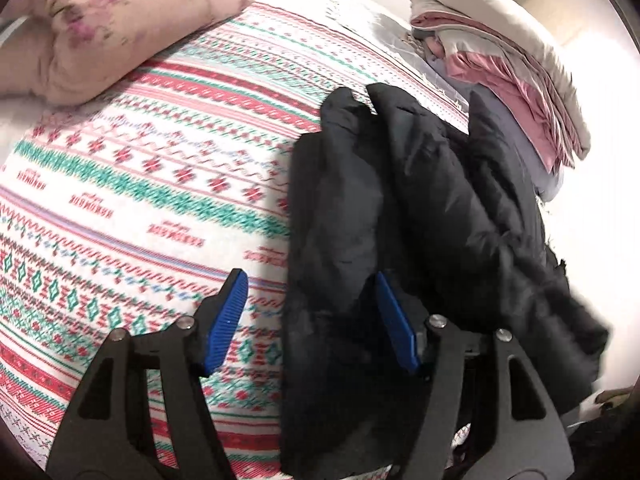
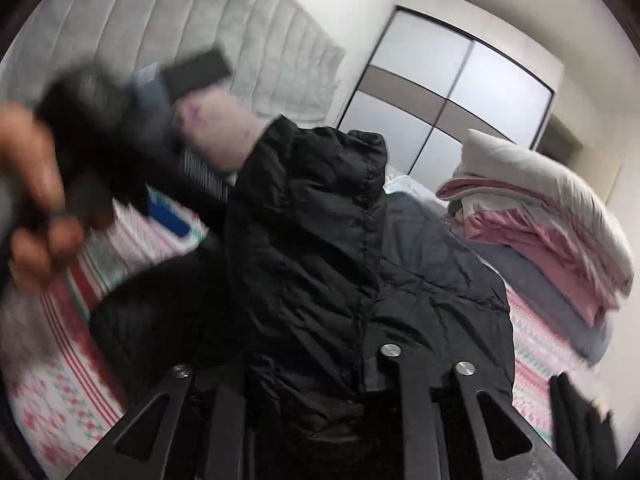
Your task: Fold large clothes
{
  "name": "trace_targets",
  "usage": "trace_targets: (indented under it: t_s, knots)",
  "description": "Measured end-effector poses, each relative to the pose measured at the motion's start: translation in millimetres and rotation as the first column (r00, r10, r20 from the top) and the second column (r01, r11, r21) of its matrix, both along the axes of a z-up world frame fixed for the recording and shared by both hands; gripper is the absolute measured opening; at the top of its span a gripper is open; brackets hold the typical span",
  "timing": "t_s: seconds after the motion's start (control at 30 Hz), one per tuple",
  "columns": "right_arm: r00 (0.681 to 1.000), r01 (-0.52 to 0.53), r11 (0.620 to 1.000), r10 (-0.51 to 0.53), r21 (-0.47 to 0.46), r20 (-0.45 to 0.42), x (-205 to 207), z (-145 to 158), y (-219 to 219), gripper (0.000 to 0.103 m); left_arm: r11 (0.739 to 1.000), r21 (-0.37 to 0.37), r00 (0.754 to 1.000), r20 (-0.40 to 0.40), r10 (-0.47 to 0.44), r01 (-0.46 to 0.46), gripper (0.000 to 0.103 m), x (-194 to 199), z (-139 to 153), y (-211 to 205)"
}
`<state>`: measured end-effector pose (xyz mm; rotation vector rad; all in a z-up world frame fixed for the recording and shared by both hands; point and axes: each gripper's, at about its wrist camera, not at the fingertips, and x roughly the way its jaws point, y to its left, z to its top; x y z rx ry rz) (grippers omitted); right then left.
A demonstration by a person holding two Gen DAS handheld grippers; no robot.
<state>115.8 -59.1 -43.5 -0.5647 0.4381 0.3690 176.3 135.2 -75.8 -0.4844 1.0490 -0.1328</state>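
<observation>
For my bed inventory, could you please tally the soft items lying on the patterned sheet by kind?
Black puffer jacket: 1
Pink pillow: 1
Stack of folded bedding: 1
Total: 3

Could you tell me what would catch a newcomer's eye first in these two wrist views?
The black puffer jacket dominates both views, lying bunched on the bed's red-and-green patterned sheet. The left gripper stands open, its blue pads straddling the jacket's edge, while the jacket hides the right gripper's fingertips in its own view. Beyond the jacket sit a stack of folded pink and grey bedding and a pink pillow at the sheet's far corner.
</observation>
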Motion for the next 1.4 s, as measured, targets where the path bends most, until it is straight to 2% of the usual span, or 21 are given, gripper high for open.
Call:
trace_targets:
  t_s: [0.07,0.2,0.27,0.33,0.4,0.43,0.5,0.57,0.63,0.67,0.7,0.8,0.87,0.93,1.0,1.17,1.27,1.4]
  knots:
    - [0.999,-0.024,1.0,0.023,-0.008,-0.037,2.6,-4.5,0.9,0.039,1.0,-0.016,1.0,0.0,0.011,-0.011,0.067,-2.8,0.4,6.4]
    - [0.982,-0.119,0.991,0.128,0.066,-0.139,-1.8,0.1,-5.2,0.069,1.0,-0.017,1.0,0.016,0.015,-0.015,0.067,-7.9,3.2,16.6]
    - [0.962,-0.18,0.972,0.206,0.151,-0.181,-7.5,13.7,-17.2,0.071,0.999,-0.03,0.999,0.027,0.018,-0.017,0.067,-10.5,7.8,18.9]
    - [0.932,-0.238,0.932,0.298,0.275,-0.205,-12.4,32.0,-36.2,0.071,0.999,-0.038,0.999,0.045,0.021,-0.02,0.067,-13.0,12.9,22.3]
    - [0.909,-0.269,0.866,0.373,0.422,-0.187,-13.0,53.7,-66.3,0.072,0.999,-0.038,0.998,0.064,0.025,-0.023,0.067,-14.0,19.6,24.1]
    - [0.907,-0.266,0.838,0.385,0.476,-0.171,-12.0,61.8,-78.8,0.073,0.999,-0.039,0.997,0.077,0.028,-0.025,0.067,-14.6,23.2,24.1]
    - [0.915,-0.222,0.773,0.375,0.594,-0.146,-3.6,73.4,-107.8,0.079,0.999,-0.041,0.995,0.1,0.026,-0.022,0.067,-13.0,30.4,21.7]
    - [0.927,-0.143,0.715,0.339,0.684,-0.161,7.0,70.9,-134.1,0.08,0.999,-0.046,0.993,0.116,0.022,-0.016,0.067,-9.8,35.5,17.5]
    - [0.939,0.009,0.667,0.251,0.745,-0.236,29.5,63.1,-156.5,0.08,0.998,-0.059,0.992,0.128,0.01,-0.002,0.067,-4.9,40.7,9.2]
    - [0.935,0.105,0.659,0.19,0.745,-0.3,41.5,54.0,-164.5,0.08,0.998,-0.068,0.991,0.132,0.003,0.006,0.067,-3.9,42.4,5.9]
    - [0.922,0.186,0.666,0.135,0.723,-0.362,50.3,42.7,-168.9,0.08,0.997,-0.077,0.991,0.137,-0.007,0.018,0.067,-2.0,44.7,1.4]
    - [0.883,0.266,0.7,0.1,0.663,-0.459,66.3,18.3,-163.8,0.079,0.995,-0.087,0.987,0.155,-0.033,0.047,0.067,4.9,52.3,-13.6]
    - [0.869,0.258,0.767,0.081,0.587,-0.488,70.2,7.0,-145.1,0.079,0.996,-0.064,0.984,0.17,-0.053,0.064,0.072,10.9,56.5,-26.1]
    - [0.882,0.207,0.839,0.063,0.504,-0.466,63.1,0.7,-121.0,0.079,0.997,-0.036,0.982,0.179,-0.067,0.074,0.073,15.6,58.6,-36.1]
    - [0.889,0.153,0.883,0.074,0.444,-0.452,56.4,-5.5,-104.2,0.079,0.997,0.004,0.982,0.173,-0.082,0.083,0.073,24.2,57.1,-47.7]
    - [0.873,0.09,0.922,0.109,0.376,-0.476,52.3,-23.0,-87.1,0.08,0.993,0.067,0.984,0.139,-0.109,0.1,0.073,38.5,45.8,-67.1]
    - [0.86,0.088,0.924,0.118,0.372,-0.497,51.9,-31.0,-85.3,0.08,0.985,0.134,0.983,0.138,-0.124,0.105,0.073,39.4,43.5,-75.4]
    - [0.849,0.059,0.927,0.149,0.371,-0.508,49.9,-31.3,-81.6,0.08,0.983,0.166,0.984,0.146,-0.104,0.079,0.073,38.0,44.9,-73.5]
